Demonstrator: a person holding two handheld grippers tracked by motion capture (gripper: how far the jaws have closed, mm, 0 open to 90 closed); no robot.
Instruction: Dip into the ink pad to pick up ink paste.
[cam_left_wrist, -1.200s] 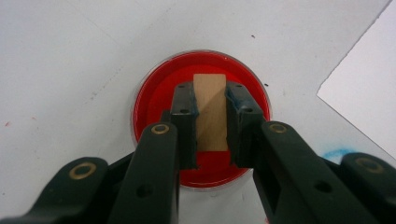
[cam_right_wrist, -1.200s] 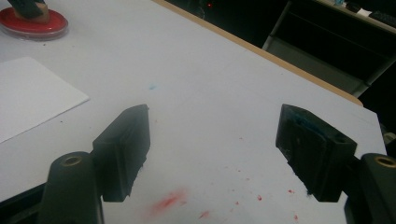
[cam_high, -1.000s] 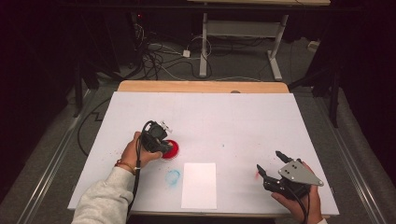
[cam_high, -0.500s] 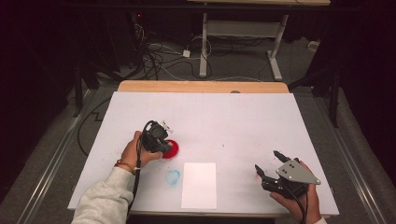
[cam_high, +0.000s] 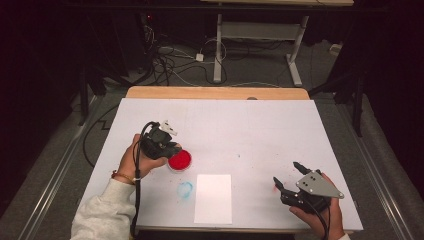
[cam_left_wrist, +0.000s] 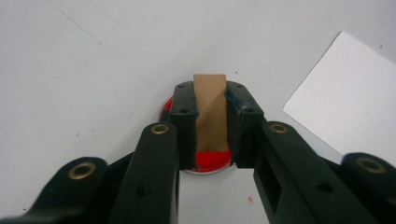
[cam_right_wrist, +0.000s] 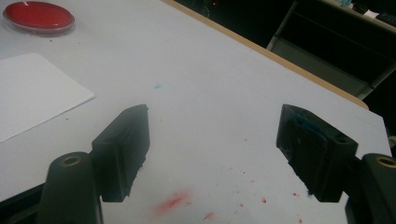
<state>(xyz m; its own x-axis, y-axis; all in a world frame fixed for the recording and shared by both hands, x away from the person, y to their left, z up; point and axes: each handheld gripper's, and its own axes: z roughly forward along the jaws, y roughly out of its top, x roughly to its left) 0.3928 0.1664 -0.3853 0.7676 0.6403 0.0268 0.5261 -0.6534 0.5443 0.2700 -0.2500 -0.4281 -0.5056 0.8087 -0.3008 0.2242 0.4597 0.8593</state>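
My left gripper is shut on a small upright wooden block. It holds the block just over a shallow round dish of red paint, left of the table's middle. In the left gripper view the dish shows beneath the jaws, and the left gripper clamps the block from both sides. My right gripper stands open near the front right corner with nothing between its jaws. In its own view the right gripper looks over the bare white table toward the dish.
A white sheet of paper lies at the front middle, with a blue smear to its left. Red paint specks mark the table under my right gripper. The white table cover ends at a wooden far edge.
My left gripper has risen from the red dish with the block, and more of the dish now shows. The right gripper has stayed where it was.
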